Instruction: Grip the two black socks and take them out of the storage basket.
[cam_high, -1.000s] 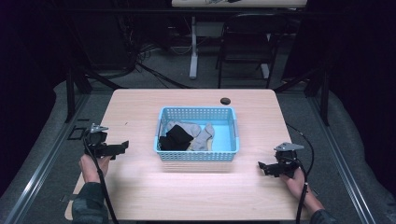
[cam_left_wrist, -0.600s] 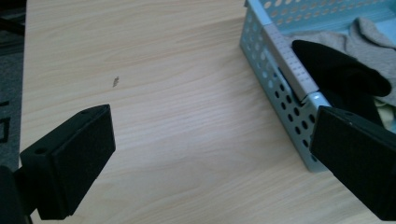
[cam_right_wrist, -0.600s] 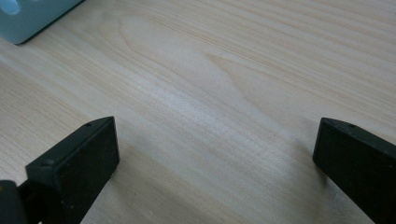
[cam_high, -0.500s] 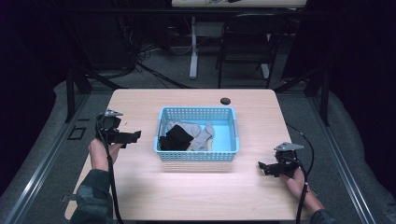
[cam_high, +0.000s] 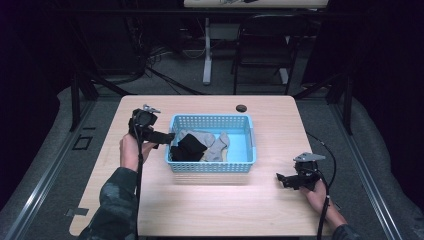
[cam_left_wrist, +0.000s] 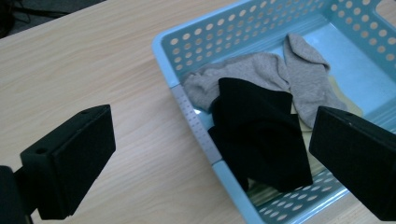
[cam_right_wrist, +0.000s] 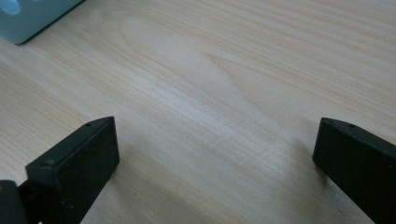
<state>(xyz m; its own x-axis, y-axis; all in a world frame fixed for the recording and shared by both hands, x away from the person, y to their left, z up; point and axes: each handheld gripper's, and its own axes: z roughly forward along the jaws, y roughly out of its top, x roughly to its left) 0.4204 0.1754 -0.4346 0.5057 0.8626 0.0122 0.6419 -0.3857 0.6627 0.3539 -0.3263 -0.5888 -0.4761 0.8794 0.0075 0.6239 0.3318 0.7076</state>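
- Dark room all around, cables and a chair leg at the back, and a pale wooden table (cam_high: 210, 200) in the middle of it all.
- Biggest thing on that table: a light blue perforated basket (cam_high: 210, 166), sitting near the centre with socks piled inside.
- Grey socks (cam_left_wrist: 275, 74) lie spread across the basket floor, partly under the dark one.
- And on top of them, bunched against the near-left wall of the basket, the black sock (cam_left_wrist: 261, 135); that looks like the target.
- Here's the news: the left gripper (cam_high: 167, 136) has swung in from the table's left edge over the past second and now hangs right at the basket's left rim, well off the wood.
- In its own view, its fingers (cam_left_wrist: 70, 158) are spread wide, nothing between them, framing the basket rim and the black sock straight ahead.
- So the reach is under way, I'd say; the grab itself is not yet made, and a short push forward and down should put the sock between the fingers.
- The right gripper (cam_high: 281, 179) hasn't budged, parked low at the table's right, fingers (cam_right_wrist: 74, 172) wide apart over bare wood.
- Smallest of all: a little dark round object (cam_high: 241, 107) beyond the basket, near the far edge.
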